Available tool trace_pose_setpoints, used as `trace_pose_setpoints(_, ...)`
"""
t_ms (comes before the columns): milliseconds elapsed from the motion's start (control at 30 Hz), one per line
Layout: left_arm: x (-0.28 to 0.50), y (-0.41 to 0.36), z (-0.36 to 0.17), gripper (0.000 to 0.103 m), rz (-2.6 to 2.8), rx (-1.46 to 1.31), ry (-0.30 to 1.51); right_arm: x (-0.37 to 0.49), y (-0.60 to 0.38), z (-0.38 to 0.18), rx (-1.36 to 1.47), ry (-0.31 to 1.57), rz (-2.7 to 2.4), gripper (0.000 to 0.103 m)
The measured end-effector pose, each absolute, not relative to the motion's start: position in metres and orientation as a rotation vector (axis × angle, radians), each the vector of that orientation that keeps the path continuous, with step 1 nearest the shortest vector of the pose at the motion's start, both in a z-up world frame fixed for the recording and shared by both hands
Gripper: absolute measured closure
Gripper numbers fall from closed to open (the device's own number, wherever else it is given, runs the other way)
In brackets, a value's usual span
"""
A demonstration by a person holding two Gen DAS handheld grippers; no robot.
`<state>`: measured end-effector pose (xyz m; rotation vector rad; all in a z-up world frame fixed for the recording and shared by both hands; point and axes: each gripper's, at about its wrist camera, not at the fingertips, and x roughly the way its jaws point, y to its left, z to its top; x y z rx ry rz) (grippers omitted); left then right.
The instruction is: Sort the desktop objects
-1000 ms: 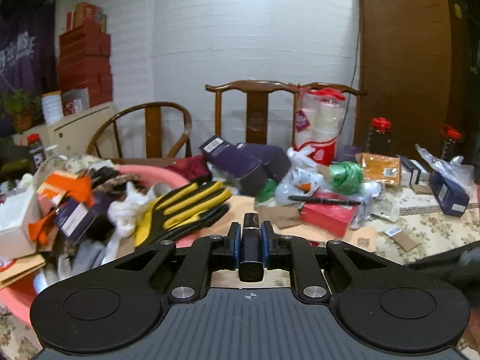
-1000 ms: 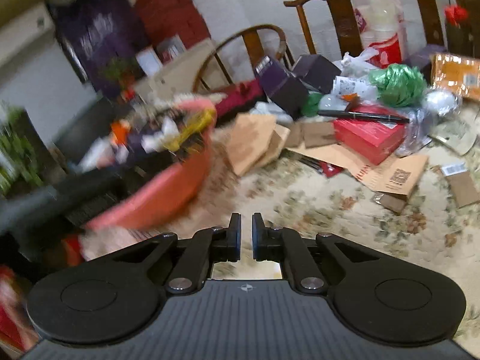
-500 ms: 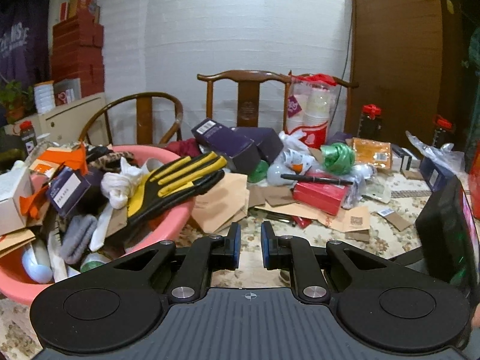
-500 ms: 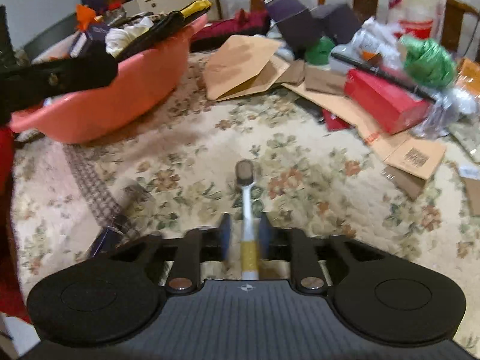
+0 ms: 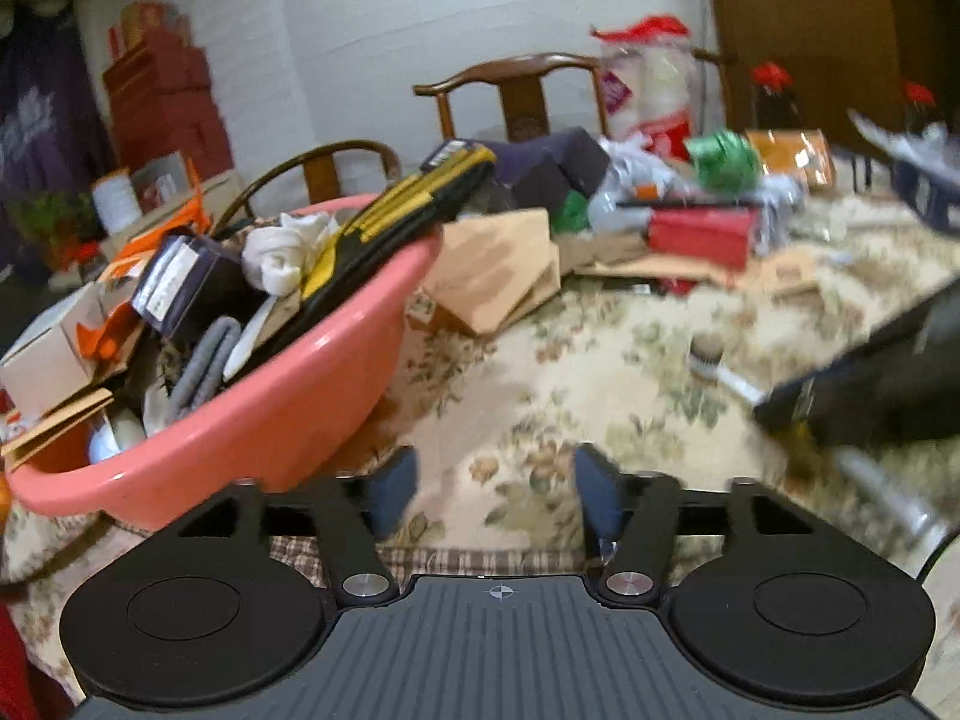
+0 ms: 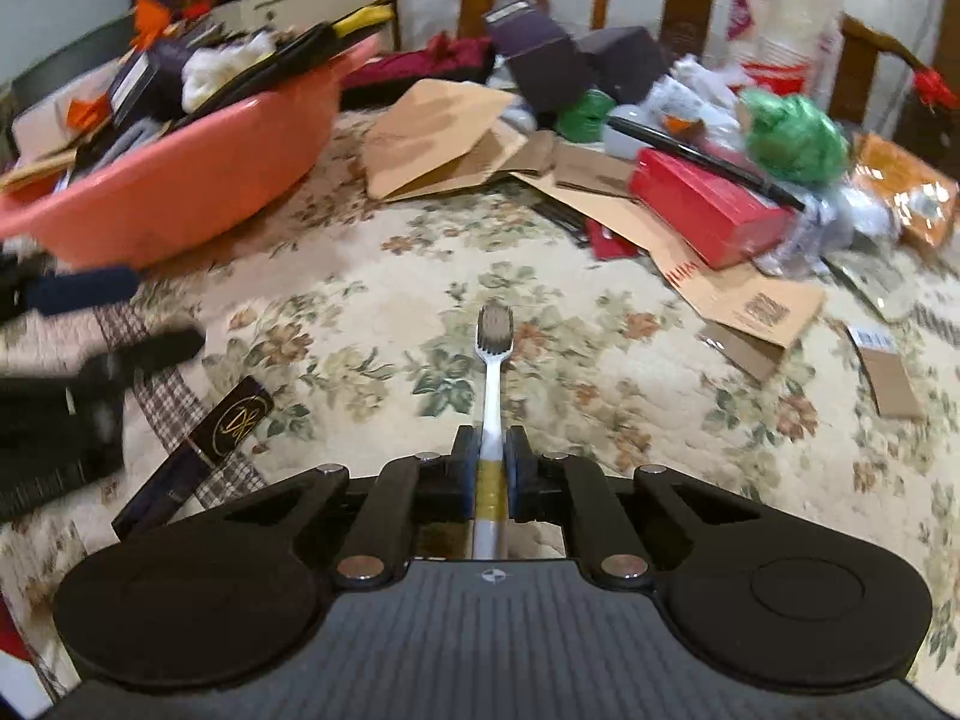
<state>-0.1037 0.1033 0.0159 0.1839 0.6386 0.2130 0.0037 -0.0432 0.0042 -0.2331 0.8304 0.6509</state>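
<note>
Partly hidden toothbrush [image 6: 493, 396] handle inside right tool [image 6: 491, 468], left view blurred

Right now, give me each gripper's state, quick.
Left gripper: open, jaws have just been opening, nothing between them.
Right gripper: shut on the toothbrush, jaws have just closed on its handle.

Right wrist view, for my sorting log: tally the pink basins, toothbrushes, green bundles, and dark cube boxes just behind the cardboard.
Pink basin: 1
Toothbrush: 1
Green bundles: 2
Dark cube boxes: 2
Total: 6
</note>
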Motion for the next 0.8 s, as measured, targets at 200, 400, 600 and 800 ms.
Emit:
trace_pose_setpoints(200, -0.098, 0.092, -0.002, 0.049, 0.205, 0.230, 0.662, 0.012, -0.059, 0.003, -0.139, 0.871, 0.666, 0.092)
trace_pose_setpoints(400, -0.091, 0.092, -0.009, 0.103, 0.175, 0.150, 0.755, 0.011, -0.060, 0.003, -0.128, 0.872, 0.668, 0.092)
trace_pose_setpoints(600, -0.106, 0.106, 0.001, 0.086, 0.032, 0.041, 0.774, 0.014, -0.061, 0.002, -0.114, 0.882, 0.682, 0.092)
trace_pose_setpoints(800, -0.122, 0.114, 0.016, 0.052, -0.004, 0.017, 0.671, 0.012, -0.061, 0.001, -0.120, 0.874, 0.685, 0.092)
